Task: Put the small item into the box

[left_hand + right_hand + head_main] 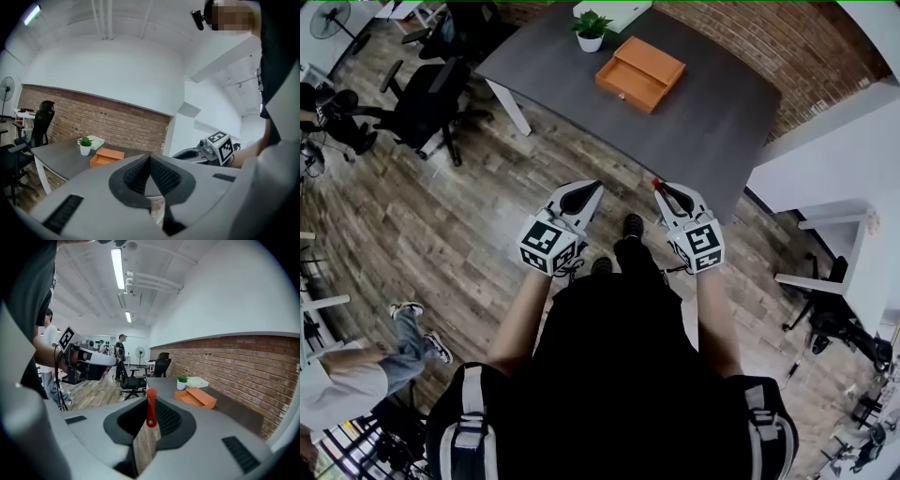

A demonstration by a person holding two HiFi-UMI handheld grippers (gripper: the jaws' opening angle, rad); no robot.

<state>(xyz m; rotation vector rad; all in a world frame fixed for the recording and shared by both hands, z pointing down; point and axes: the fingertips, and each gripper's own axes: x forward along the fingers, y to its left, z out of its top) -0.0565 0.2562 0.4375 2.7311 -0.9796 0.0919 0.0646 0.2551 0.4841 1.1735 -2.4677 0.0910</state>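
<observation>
- The left gripper [592, 187] has its fingers together with nothing between them. As far as I can judge, it takes no part in carrying.
- The right gripper [664, 190] has its fingers clamped on the small red item [656, 184], which sticks out past the tips. The pick-up is therefore done.
- The orange box [640, 72] sits on the grey table [712, 122] near a potted plant [591, 28]. It is well apart from both grippers, with wooden floor between them. What is left is to walk up, bring the item over the box and let go.
- Only the head view shows the gap between the person and the table, and the box from above. It also takes in an office chair [427, 98] and another person [356, 370] at the left.
- The left gripper view shows its own pads meeting at the tip of the left gripper [150, 159]. It sees the right gripper [187, 153] from the side, but the item cannot be made out there. The box [107, 157] appears low and side-on.
- The right gripper view alone shows the grip closely. The small red item [151, 411] is a slim upright piece with a rounded head, pinched between the pads of the right gripper [151, 401]. The box [197, 398] lies ahead to the right.
</observation>
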